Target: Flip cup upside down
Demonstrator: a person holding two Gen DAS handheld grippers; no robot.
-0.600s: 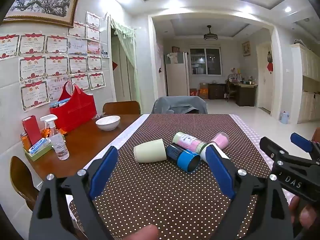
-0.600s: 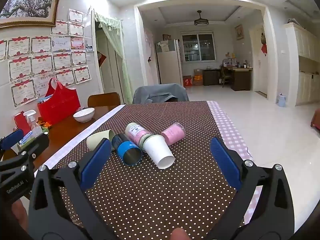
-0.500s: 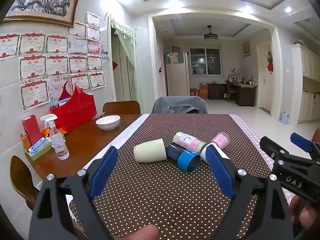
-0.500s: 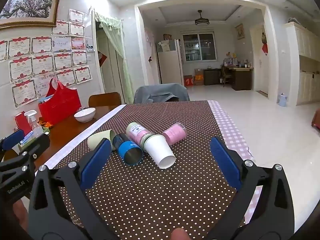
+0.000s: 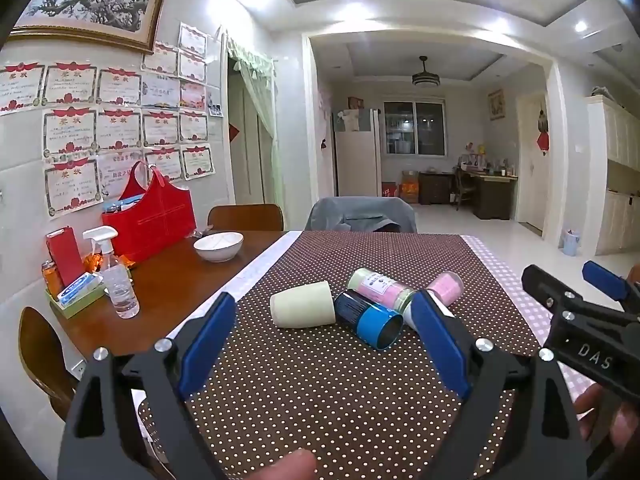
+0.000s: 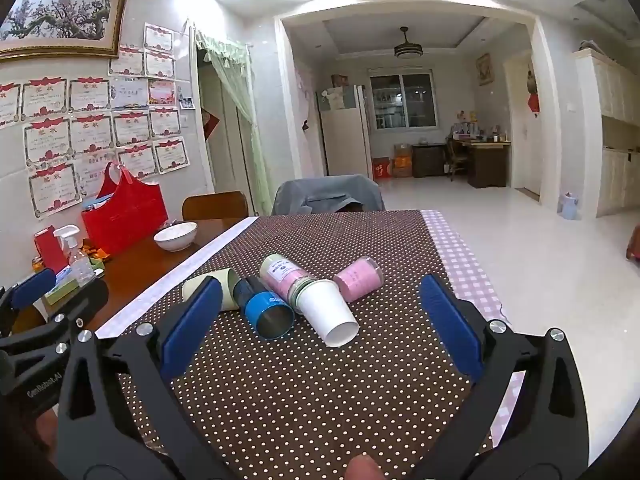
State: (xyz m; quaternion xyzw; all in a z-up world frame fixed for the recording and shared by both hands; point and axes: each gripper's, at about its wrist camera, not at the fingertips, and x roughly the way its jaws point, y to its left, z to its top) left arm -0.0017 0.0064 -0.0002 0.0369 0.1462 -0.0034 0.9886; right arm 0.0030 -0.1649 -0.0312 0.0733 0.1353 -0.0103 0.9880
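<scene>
Blue-padded fingers (image 5: 208, 342) of the left gripper (image 5: 324, 340) stand wide apart above the brown polka-dot cloth (image 5: 320, 392) on the desk, gripping nothing; the right gripper (image 6: 320, 320) likewise has its fingers (image 6: 450, 326) spread and empty. Ahead of both, well apart from the pads, five cups lie on their sides in a touching cluster: a pale green plastic cup (image 5: 303, 310), a dark cup with a blue band (image 5: 370, 324), a pink-labelled glass cup with a green base (image 5: 378, 286), a small pink cup (image 5: 446, 288), and a white paper cup (image 6: 328, 312). Only the right wrist view shows the white cup whole, its mouth toward the camera; in the left view a finger hides most of it. The left view shows the pale green cup fully, while the right view half hides it behind a pad.
</scene>
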